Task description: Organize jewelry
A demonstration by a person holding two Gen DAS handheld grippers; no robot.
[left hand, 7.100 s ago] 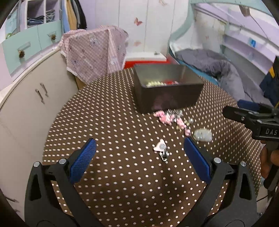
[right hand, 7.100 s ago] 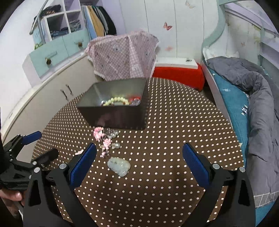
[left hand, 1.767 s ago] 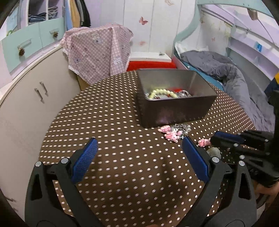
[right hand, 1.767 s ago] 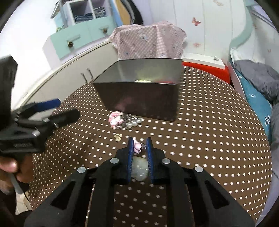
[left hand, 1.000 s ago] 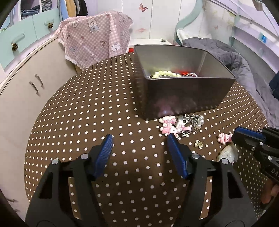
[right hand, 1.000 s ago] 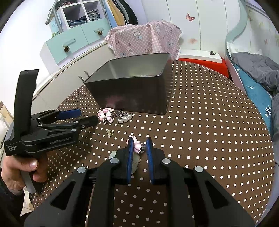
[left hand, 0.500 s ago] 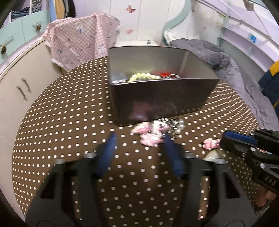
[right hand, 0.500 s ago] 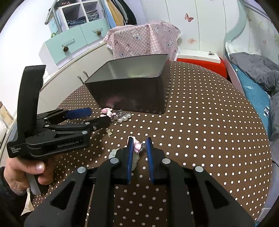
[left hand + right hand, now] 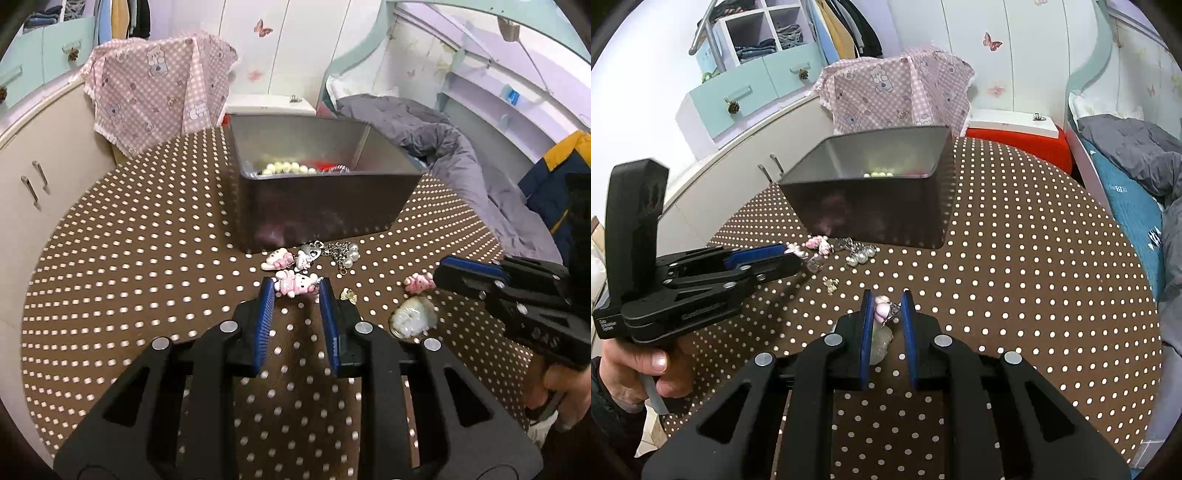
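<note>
On the brown dotted table (image 9: 129,258) a pink cat charm (image 9: 295,285) lies in front of the dark tin box (image 9: 317,210). My left gripper (image 9: 295,291) is closing on it, and its blue pads touch both ends of the charm. A second pink charm and a pearl chain (image 9: 343,254) lie just beyond. My right gripper (image 9: 886,301) is shut on a small pink charm (image 9: 882,310) with a silver ring, held over a pale jade pendant (image 9: 881,345). The left gripper (image 9: 792,256) reaches in from the left. A pearl bracelet (image 9: 284,168) lies in the box.
A small gold charm (image 9: 348,294) lies between the two grippers. A pink checked cloth (image 9: 159,92) hangs over the cabinet behind the table. A bed with a grey blanket (image 9: 443,147) is on the right. A red stool (image 9: 1015,147) stands behind the table.
My left gripper's jaws have narrowed from wide apart to the width of the pink cat charm and moved in over the jewelry pile. The right gripper has stayed put.
</note>
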